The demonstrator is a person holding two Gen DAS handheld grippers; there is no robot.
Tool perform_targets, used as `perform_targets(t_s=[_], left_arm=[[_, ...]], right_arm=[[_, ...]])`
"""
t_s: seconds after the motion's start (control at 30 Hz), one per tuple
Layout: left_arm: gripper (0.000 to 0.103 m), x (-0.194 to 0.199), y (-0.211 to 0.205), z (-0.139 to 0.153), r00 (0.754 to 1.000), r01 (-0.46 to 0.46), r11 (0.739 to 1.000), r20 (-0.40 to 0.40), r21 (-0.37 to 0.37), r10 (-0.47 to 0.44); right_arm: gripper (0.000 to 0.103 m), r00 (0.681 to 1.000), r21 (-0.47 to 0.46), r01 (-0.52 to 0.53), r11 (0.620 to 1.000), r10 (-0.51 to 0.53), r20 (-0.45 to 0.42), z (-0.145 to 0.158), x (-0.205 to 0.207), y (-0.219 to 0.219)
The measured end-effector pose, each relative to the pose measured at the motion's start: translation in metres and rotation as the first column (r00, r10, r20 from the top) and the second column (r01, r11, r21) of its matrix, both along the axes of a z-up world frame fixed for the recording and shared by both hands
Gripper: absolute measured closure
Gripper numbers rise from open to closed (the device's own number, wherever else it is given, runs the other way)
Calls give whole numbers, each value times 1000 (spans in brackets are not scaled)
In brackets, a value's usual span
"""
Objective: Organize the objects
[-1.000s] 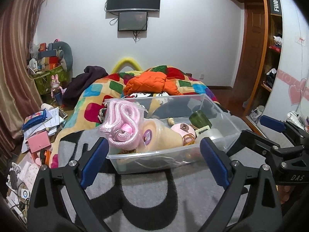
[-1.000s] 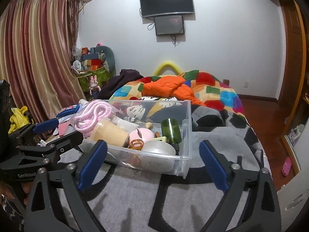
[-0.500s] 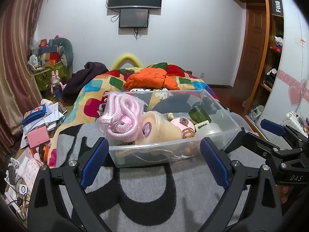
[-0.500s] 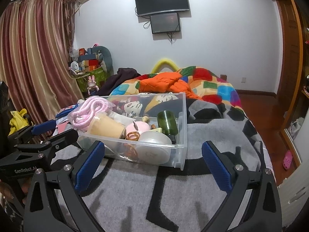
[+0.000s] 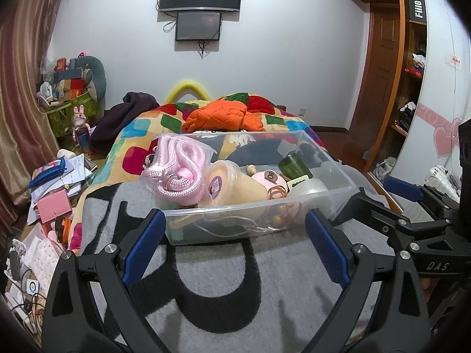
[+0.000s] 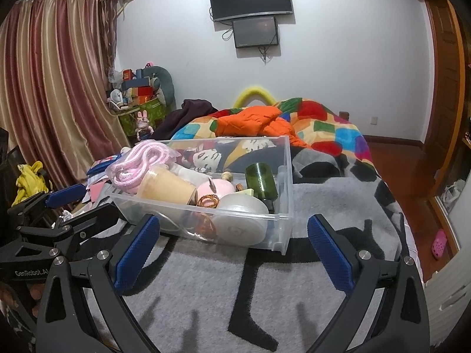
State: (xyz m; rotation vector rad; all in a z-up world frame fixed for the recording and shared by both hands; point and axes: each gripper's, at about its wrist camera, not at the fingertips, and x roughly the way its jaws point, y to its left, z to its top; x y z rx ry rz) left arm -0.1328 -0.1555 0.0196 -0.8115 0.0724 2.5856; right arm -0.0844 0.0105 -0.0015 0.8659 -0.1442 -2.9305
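A clear plastic bin [image 5: 338, 173] [image 6: 287, 176] sits on the grey and black blanket [image 5: 223, 279] [image 6: 323, 206] on the bed. It holds a pink rope bundle [image 5: 176, 167] [image 6: 138, 161], a beige cup [image 5: 235, 185] [image 6: 167, 188], a pink round case [image 5: 270, 178] [image 6: 216, 188], a green bottle [image 5: 294, 166] [image 6: 262, 181] and a white round lid [image 6: 241, 226]. My left gripper [image 5: 232, 247] is open and empty just in front of the bin. My right gripper [image 6: 232, 253] is open and empty in front of the bin's near right corner. Each gripper shows in the other's view.
A patchwork quilt [image 5: 138, 129] and an orange jacket [image 5: 223, 117] lie behind the bin. Papers, a pink case [image 5: 53, 206] and boxes clutter the floor at the left. Curtains [image 6: 53, 88] hang left; a wooden shelf [image 5: 412, 58] stands right.
Both grippers have drawn back and risen slightly from the bin, which sits a little farther away in each view. Both stay open.
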Motion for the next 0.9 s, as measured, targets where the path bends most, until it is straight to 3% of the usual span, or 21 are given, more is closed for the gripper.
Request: perform_targets(t_s=[0.9], left_arm=[[7, 0, -4, -5, 1000, -7, 1000, 17, 9, 7]], right_arm=[[3, 1000, -12, 6, 1000, -6, 6, -2, 1, 1]])
